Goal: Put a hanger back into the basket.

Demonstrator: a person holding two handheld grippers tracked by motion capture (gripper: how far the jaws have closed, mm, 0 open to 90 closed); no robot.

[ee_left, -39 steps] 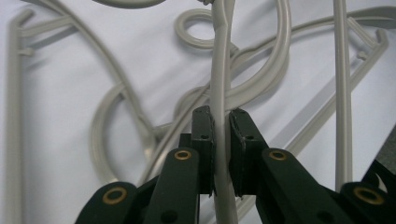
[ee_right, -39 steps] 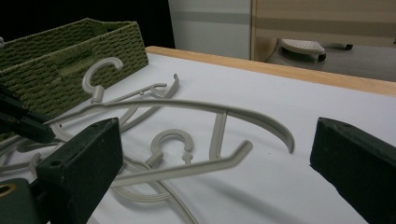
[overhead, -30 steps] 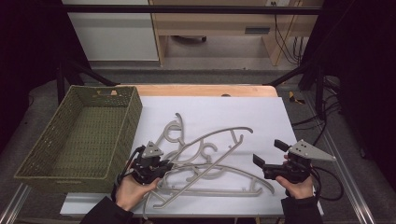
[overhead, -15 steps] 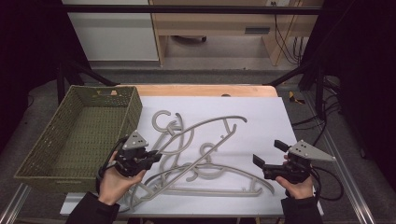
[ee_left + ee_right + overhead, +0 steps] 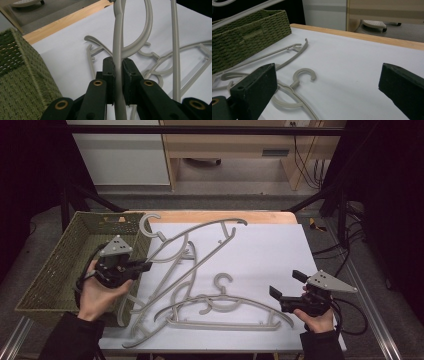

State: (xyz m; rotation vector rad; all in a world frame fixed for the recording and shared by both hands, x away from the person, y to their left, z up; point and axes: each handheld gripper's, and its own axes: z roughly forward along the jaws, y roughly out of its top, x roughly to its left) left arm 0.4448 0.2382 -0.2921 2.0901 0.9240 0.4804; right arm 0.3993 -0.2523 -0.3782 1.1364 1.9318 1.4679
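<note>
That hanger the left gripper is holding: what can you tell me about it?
The held hanger is pale grey, plastic by its look, with a curved hook, arched shoulders and a straight lower bar. The left gripper is shut on its thin arm near the hook, which stands over the green woven basket's edge. It is tilted, its lower end among other hangers on the white sheet.

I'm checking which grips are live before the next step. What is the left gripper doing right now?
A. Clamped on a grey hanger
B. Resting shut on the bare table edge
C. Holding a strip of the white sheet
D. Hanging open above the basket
A: in the left gripper view the left gripper has both black jaws pressed against the thin bar of a grey hanger, which rises between them.
</note>
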